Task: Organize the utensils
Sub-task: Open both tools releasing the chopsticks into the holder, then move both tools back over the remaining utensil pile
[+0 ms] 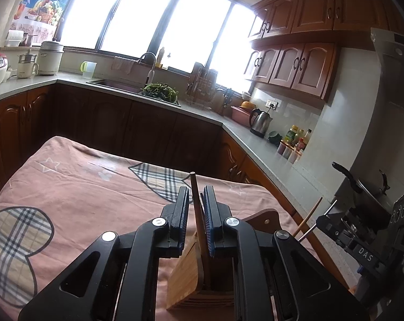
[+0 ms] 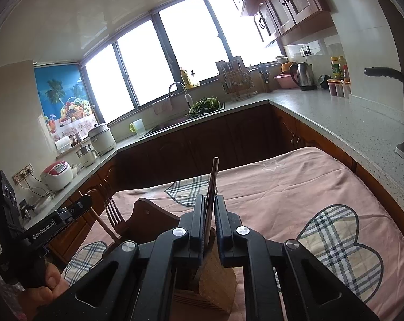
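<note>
Left claw (image 1: 196,208), lower centre of left view: clamped on a wooden chopstick (image 1: 195,195), stick upright, tip poking above the pads, lower end reaching into the bamboo holder (image 1: 187,275) directly below. Right claw (image 2: 209,214), lower centre of right view: pressed against a thin dark metal handle (image 2: 212,187), probably a knife or spoon, head hidden; lower end runs toward the holder (image 2: 215,281). Holder on the pink cloth (image 1: 81,192) over the tabletop. In right view, lower left: fork (image 2: 113,211) and another chopstick (image 2: 103,223) standing tines-up beside the left claw, apparently in a rear compartment; exact compartment not discernible. Handling judgement: chopstick light, stiff, slightly grippy wood, best held mid-shaft as now, little risk beyond tilting. Metal handle heavier, smooth, likely to slip or pivot between the pads; firm grip near the balance point advisable. Holder light, could tip if a utensil catches its rim. Step in hand: likely lowering both pieces into compartments.
</note>
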Motion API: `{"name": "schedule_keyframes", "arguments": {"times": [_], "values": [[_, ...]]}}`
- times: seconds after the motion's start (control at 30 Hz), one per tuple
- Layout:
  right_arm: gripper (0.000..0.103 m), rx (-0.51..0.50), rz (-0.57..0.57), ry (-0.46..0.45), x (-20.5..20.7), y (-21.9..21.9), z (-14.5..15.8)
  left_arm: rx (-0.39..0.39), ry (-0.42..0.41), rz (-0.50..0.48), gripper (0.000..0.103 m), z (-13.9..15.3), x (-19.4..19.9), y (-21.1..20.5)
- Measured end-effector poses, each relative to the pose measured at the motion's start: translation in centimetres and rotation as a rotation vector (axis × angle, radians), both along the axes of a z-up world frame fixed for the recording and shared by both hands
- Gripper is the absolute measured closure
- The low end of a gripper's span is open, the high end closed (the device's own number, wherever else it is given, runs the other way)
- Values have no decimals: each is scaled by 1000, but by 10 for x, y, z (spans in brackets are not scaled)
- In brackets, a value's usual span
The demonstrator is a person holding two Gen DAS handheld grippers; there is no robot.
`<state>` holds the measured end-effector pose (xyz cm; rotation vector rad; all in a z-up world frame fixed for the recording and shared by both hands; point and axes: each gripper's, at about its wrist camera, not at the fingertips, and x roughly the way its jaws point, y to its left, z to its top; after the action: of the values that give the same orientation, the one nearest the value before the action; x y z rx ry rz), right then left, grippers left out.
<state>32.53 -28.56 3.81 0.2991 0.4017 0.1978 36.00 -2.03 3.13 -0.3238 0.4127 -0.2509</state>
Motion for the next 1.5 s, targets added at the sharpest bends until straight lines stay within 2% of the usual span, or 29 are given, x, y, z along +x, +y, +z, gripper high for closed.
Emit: {"name": "schedule_keyframes", "arguments": {"times": [0.03, 0.07, 0.1, 0.13, 0.17, 0.2, 0.23, 0.3, 0.37, 0.47, 0.73, 0.9, 1.17, 1.5], "values": [[91, 5, 1, -1, -1, -1, 1, -6, -2, 6, 78, 1, -2, 2], [84, 10, -3, -3, -2, -2, 2, -13, -7, 10, 66, 2, -5, 3], [69, 17, -8, -9, -5, -4, 3, -20, -14, 12, 60, 3, -8, 5], [60, 28, -13, -17, -6, -6, 4, -20, -17, 14, 58, 4, -11, 6], [46, 37, -16, -25, -9, -8, 5, -16, -15, 16, 53, 5, -14, 6], [34, 47, -19, -31, -12, -10, 6, -12, -8, 18, 43, 6, -16, 7], [30, 60, -19, -36, -14, -12, 8, -14, -2, 17, 39, 6, -20, 8], [15, 94, -15, -43, -21, -17, 9, -28, 9, 15, 28, 6, -28, 14], [8, 118, -17, -46, -30, -22, 9, -42, 28, 24, 16, 4, -39, 20], [7, 138, -25, -47, -47, -27, 8, -58, 52, 31, 14, -1, -58, 29], [6, 170, -29, 5, -88, -36, 0, -46, 183, 49, 13, -25, -101, 46], [6, 159, -40, 36, -116, -38, -7, 4, 261, 26, 13, -38, -124, 44], [6, 143, -27, 118, -150, -34, -28, 28, 307, 10, 13, -52, -158, 46], [6, 94, 2, 157, -187, -22, -46, 43, 336, 13, 13, -67, -187, 54]]}}
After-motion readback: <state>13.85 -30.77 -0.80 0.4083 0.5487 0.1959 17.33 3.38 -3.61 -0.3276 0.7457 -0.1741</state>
